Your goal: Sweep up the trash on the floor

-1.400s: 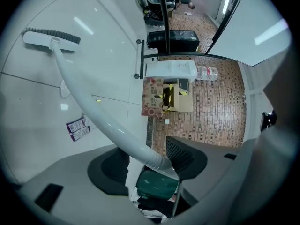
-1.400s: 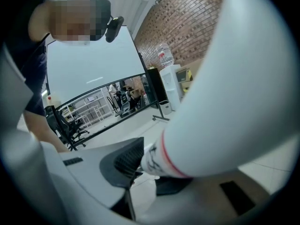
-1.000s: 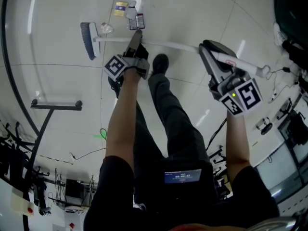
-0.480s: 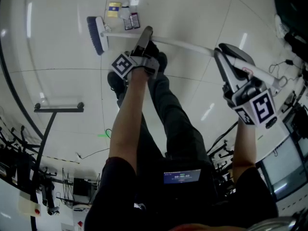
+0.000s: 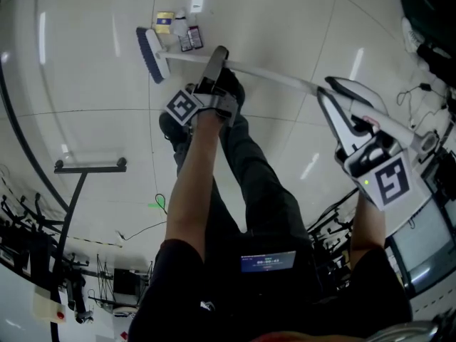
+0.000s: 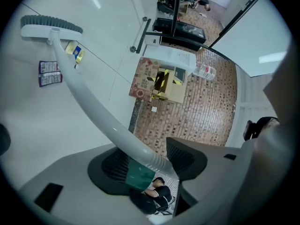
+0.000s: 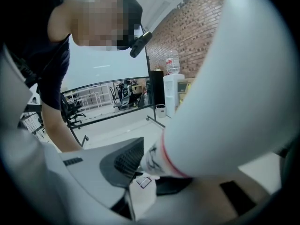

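Your right gripper (image 5: 333, 95) pinches the upper end of the white broom handle (image 5: 274, 78); your left gripper (image 5: 216, 55) clamps the same handle farther down. Beyond, the broom head (image 5: 152, 54) sits just beside the trash on the pale tiled floor (image 5: 85, 112): two dark wrappers (image 5: 188, 38) and a yellow packet (image 5: 164, 21).

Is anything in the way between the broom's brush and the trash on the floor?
Nothing visible does. Only bare floor separates the broom head from the trash packets, which lie right beside the broom handle.
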